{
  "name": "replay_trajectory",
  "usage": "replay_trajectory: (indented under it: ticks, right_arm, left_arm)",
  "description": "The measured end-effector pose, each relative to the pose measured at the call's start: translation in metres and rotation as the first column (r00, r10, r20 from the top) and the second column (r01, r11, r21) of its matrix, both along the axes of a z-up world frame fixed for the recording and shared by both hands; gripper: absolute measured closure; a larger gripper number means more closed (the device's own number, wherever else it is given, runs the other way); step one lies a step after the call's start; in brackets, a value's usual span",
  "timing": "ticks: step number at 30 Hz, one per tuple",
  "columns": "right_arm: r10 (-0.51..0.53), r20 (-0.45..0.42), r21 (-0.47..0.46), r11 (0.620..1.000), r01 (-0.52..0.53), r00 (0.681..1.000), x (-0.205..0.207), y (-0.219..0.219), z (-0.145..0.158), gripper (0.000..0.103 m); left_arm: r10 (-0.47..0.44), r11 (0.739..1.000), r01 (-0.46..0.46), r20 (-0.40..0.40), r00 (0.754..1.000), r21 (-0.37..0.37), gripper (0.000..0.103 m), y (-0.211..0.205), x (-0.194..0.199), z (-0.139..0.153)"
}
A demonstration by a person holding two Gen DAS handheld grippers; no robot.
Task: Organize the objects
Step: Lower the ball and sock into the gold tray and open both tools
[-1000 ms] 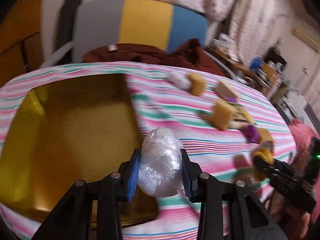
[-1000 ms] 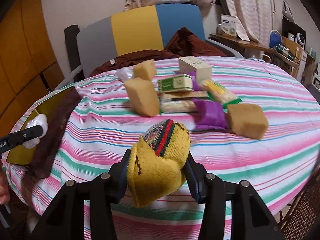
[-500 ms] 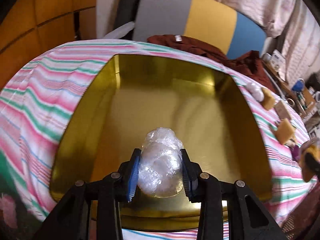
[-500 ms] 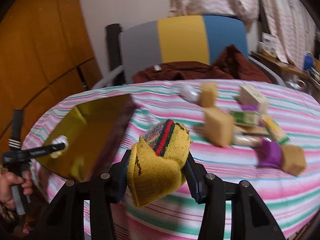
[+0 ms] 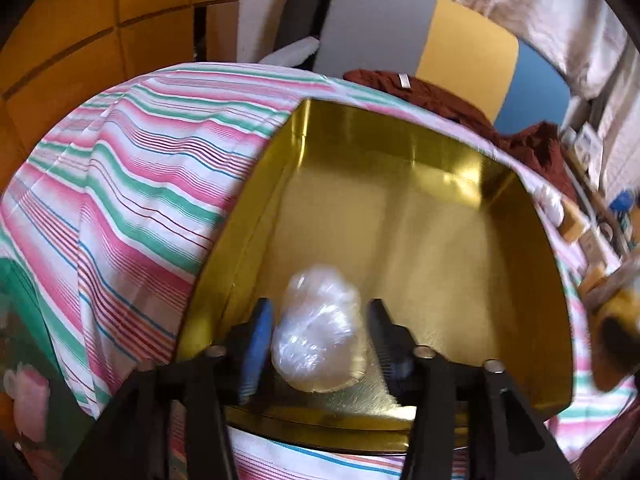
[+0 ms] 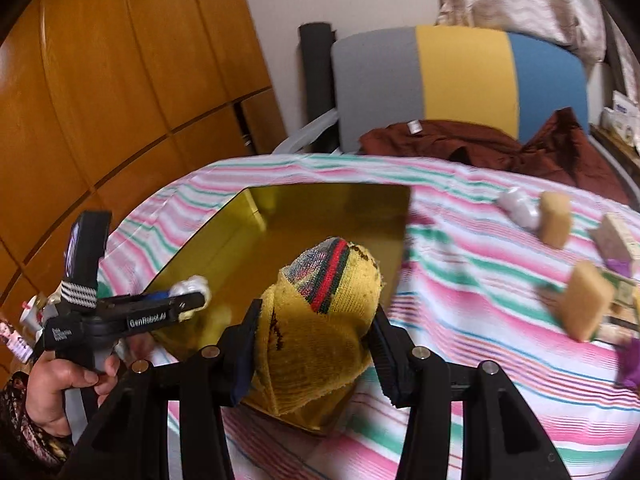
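Observation:
A gold tin box (image 5: 420, 216) sits open on the striped tablecloth; it also shows in the right wrist view (image 6: 304, 216). My left gripper (image 5: 318, 330) is over the box's near part with its jaws spread; the clear plastic bundle (image 5: 318, 326) sits between them with gaps on both sides, seemingly resting on the box floor. The left gripper also shows in the right wrist view (image 6: 188, 296). My right gripper (image 6: 316, 328) is shut on a yellow knit sock (image 6: 320, 320) with red and green bands, held near the box's right front corner.
Tan sponges (image 6: 586, 300) (image 6: 554, 218), a white bundle (image 6: 518, 204), small boxes and purple items lie on the table's right side. A grey, yellow and blue chair (image 6: 460, 76) with a dark red garment (image 6: 500, 144) stands behind. A wooden cabinet (image 6: 120, 80) is at left.
My left gripper moved left over the gold box and its jaws opened off the plastic bundle. My right gripper carried the sock left toward the box.

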State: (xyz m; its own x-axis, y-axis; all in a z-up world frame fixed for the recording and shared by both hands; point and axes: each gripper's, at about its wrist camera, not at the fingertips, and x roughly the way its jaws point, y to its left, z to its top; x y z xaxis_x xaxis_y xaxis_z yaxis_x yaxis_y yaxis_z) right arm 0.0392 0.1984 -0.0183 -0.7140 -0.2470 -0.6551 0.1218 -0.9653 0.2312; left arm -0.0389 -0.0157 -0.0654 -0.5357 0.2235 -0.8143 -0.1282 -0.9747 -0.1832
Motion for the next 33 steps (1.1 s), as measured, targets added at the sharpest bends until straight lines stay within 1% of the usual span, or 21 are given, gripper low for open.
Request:
replay_trajectory:
  ticks: [1, 3, 4, 5, 7, 10, 13, 17, 20, 22, 24, 26, 29, 33]
  right_arm:
    - [0.010, 0.009, -0.001, 1.000, -0.010, 1.000, -0.003, -0.004, -0.002, 0.053]
    - [0.034, 0.028, -0.007, 0.999, -0.034, 0.999, -0.009, -0.014, -0.007, 0.053]
    - [0.044, 0.039, -0.010, 0.999, -0.044, 0.998, -0.013, -0.019, -0.010, 0.053]
    - [0.052, 0.048, -0.012, 0.999, -0.051, 0.998, -0.015, -0.023, -0.012, 0.053]
    - [0.069, 0.064, -0.018, 0.997, -0.068, 0.996, -0.022, -0.033, -0.018, 0.053]
    - [0.104, 0.090, -0.026, 0.994, -0.102, 0.991, -0.032, -0.050, -0.024, 0.053]
    - [0.141, 0.108, -0.022, 0.990, -0.139, 0.984, -0.041, -0.067, -0.030, 0.053]
    - [0.176, 0.139, -0.032, 0.984, -0.173, 0.975, -0.051, -0.085, -0.039, 0.053]
    - [0.197, 0.180, -0.077, 0.980, -0.185, 0.964, -0.060, -0.095, -0.046, 0.048]
    - [0.204, 0.194, -0.096, 0.977, -0.188, 0.960, -0.065, -0.098, -0.048, 0.041]
    - [0.192, 0.175, -0.096, 0.979, -0.178, 0.966, -0.064, -0.095, -0.042, 0.029]
    - [0.188, 0.138, -0.118, 0.978, -0.172, 0.972, -0.060, -0.088, -0.034, 0.025]
    - [0.155, 0.096, -0.146, 0.979, -0.140, 0.983, -0.053, -0.072, -0.021, 0.023]
    - [0.097, 0.054, -0.147, 0.985, -0.088, 0.994, -0.039, -0.049, -0.009, 0.023]
  left_arm:
    - [0.011, 0.999, -0.010, -0.009, 1.000, 0.030, 0.039, -0.004, 0.000, 0.006]
    - [0.041, 0.996, -0.037, -0.037, 0.998, 0.082, 0.032, -0.013, 0.001, 0.018]
    - [0.063, 0.993, -0.057, -0.054, 0.997, 0.100, 0.027, -0.018, 0.001, 0.024]
    - [0.084, 0.991, -0.075, -0.071, 0.994, 0.114, 0.025, -0.023, 0.002, 0.030]
    - [0.151, 0.980, -0.134, -0.114, 0.982, 0.145, 0.015, -0.037, 0.004, 0.042]
    - [0.239, 0.960, -0.211, -0.147, 0.960, 0.183, 0.009, -0.053, 0.007, 0.054]
    - [0.284, 0.945, -0.248, -0.158, 0.946, 0.212, 0.007, -0.063, 0.010, 0.063]
    - [0.303, 0.939, -0.266, -0.164, 0.939, 0.217, 0.007, -0.066, 0.011, 0.068]
    - [0.304, 0.938, -0.265, -0.164, 0.938, 0.223, 0.007, -0.065, 0.009, 0.068]
    - [0.307, 0.937, -0.268, -0.166, 0.937, 0.223, 0.007, -0.065, 0.010, 0.069]
    - [0.312, 0.935, -0.272, -0.165, 0.935, 0.226, 0.007, -0.066, 0.012, 0.069]
    - [0.321, 0.931, -0.280, -0.158, 0.934, 0.235, 0.006, -0.068, 0.011, 0.068]
    - [0.329, 0.926, -0.290, -0.140, 0.934, 0.244, 0.005, -0.069, 0.011, 0.064]
    - [0.314, 0.930, -0.278, -0.126, 0.941, 0.239, 0.003, -0.062, 0.012, 0.060]
